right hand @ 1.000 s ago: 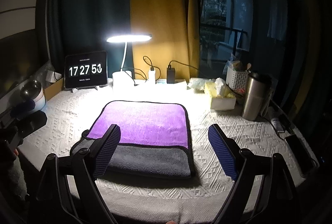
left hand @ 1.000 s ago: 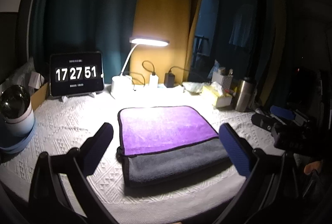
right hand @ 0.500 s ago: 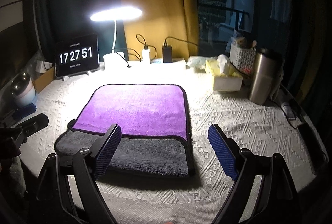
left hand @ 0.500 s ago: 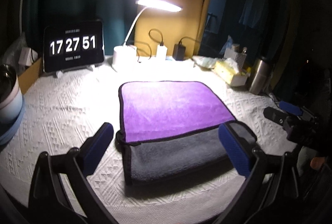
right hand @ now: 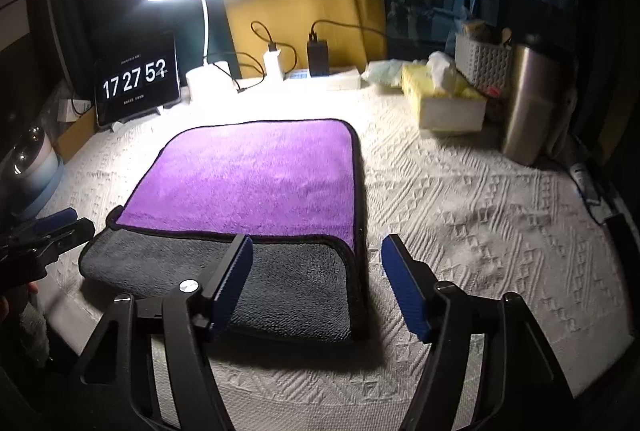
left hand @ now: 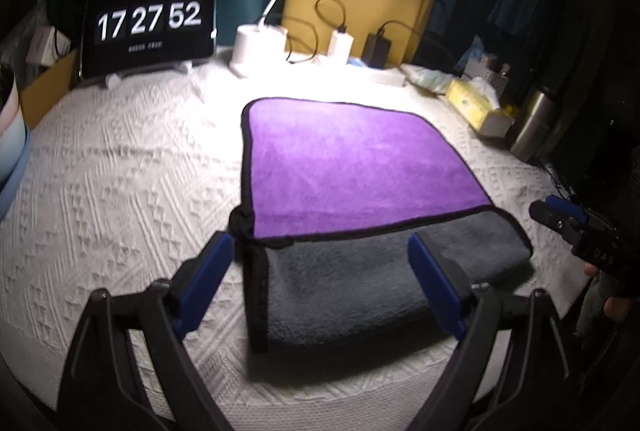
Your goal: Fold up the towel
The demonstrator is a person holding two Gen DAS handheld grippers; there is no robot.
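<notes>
A towel (left hand: pixel 348 171) lies flat on the white textured tablecloth (left hand: pixel 120 171), purple on top with a grey strip along its near edge. It also shows in the right wrist view (right hand: pixel 256 175). My left gripper (left hand: pixel 320 279) is open and empty, its blue pads straddling the towel's near left corner just above the grey strip. My right gripper (right hand: pixel 316 279) is open and empty over the towel's near right corner. The right gripper (left hand: pixel 568 223) shows at the right edge of the left wrist view. The left gripper (right hand: pixel 56 231) shows at the left edge of the right wrist view.
A clock tablet (left hand: pixel 148 27), a lit desk lamp (left hand: pixel 260 47) and chargers (left hand: pixel 340 43) stand along the back. A tissue box (right hand: pixel 444 99), a basket (right hand: pixel 482 59) and a steel tumbler (right hand: pixel 528 103) stand at the right. A bowl (right hand: pixel 32 167) sits at the left.
Both grippers have moved forward and down toward the towel's near corners. The towel has not moved. The clock went from 17:27:51 to 17:27:52.
</notes>
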